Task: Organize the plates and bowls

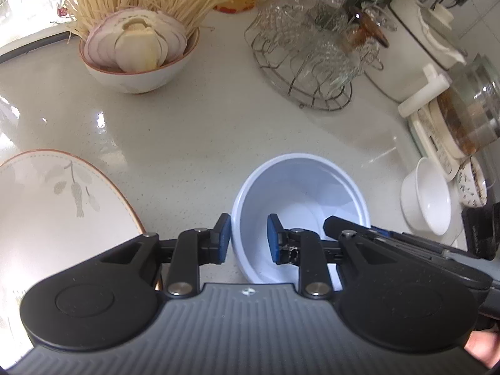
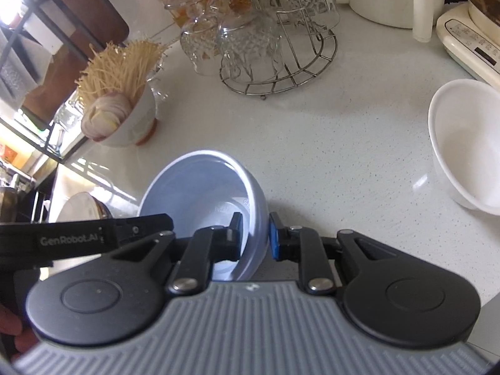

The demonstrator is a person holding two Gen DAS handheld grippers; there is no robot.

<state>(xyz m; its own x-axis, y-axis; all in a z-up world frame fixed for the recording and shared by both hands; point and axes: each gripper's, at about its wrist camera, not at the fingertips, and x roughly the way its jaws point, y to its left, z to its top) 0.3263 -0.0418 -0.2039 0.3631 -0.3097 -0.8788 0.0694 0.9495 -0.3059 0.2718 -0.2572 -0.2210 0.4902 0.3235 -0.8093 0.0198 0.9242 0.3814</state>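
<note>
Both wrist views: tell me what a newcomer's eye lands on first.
First, the pale blue bowl low in the middle of the white counter, with the left gripper pinching its left wall and the right gripper its right wall. Behind to the left stands a bowl of noodles and sliced onion; behind centre, a wire rack of upturned glasses.

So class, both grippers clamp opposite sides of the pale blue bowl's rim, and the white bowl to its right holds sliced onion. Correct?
Not quite: the white bowl is empty in the right wrist view; the onion slices sit in the red-rimmed bowl. Both grippers do clamp the pale blue bowl.
</note>
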